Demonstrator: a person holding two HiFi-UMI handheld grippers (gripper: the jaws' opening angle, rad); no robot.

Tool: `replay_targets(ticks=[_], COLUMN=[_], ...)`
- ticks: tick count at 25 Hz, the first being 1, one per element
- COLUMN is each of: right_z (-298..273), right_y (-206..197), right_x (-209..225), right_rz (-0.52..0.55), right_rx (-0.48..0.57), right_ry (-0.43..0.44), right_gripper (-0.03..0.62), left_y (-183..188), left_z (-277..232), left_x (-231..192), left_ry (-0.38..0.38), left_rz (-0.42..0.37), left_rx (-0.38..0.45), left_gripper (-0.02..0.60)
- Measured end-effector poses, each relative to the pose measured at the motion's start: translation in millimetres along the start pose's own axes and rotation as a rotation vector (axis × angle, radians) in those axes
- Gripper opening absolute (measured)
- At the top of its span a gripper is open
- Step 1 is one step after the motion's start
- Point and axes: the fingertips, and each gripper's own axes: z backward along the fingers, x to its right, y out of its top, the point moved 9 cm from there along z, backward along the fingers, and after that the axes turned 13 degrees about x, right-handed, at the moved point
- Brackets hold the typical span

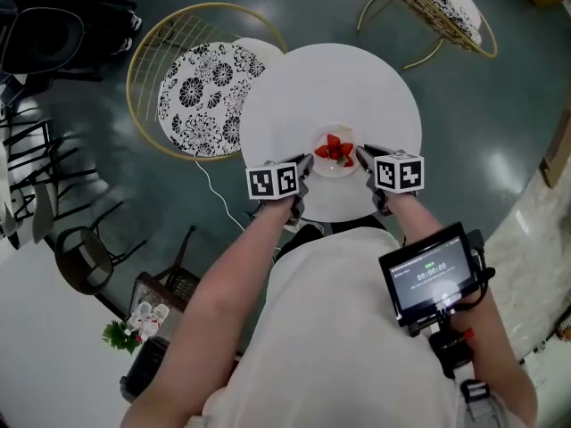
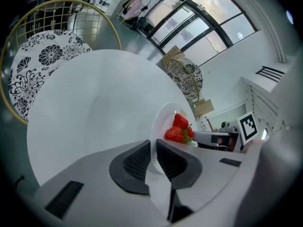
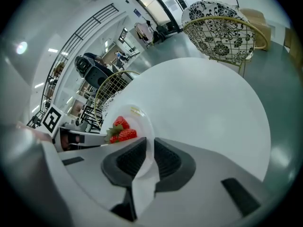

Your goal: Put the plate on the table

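Strawberries (image 1: 335, 149) lie on the plate (image 1: 334, 173), by the near edge of the bench (image 1: 330, 87). The left claw (image 1: 308, 162) clamps the plate's left rim and the right claw (image 1: 361, 155) its right rim.

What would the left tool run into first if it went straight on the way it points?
The left tool grips the plate by its rim; going on, it would likely meet the strawberries first, then the right tool.

Small white plate (image 1: 334, 132) with red strawberries (image 1: 335, 149) on it, level, over the near part of the round white table (image 1: 330, 87). Pinched at opposite rims by left gripper (image 1: 308, 164) and right gripper (image 1: 362, 157) — resting on the tabletop or just clear, cannot tell.
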Motion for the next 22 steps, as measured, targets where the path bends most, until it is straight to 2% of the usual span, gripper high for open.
replay_targets(ticks=[7, 15, 22], right_z=[-10.5, -14.9, -20.8], right_y=[8.4, 8.6, 10.7], right_x=[1.9, 0.5, -2.0], right_rz=[0.022, 0.118, 0.202], right_rx=[0.035, 0.045, 0.026], right_ry=[-0.026, -0.031, -0.074], right_gripper=[0.049, 0.051, 0.055], left_y=[10.1, 11.8, 12.9], left_z=[-9.8, -17.4, -22.8], left_x=[3.0, 7.0, 6.5], left_ry=[0.051, 0.102, 0.154], left_rz=[-0.037, -0.084, -0.057], left_rx=[0.027, 0.018, -0.005], left_gripper=[0.041, 0.043, 0.044])
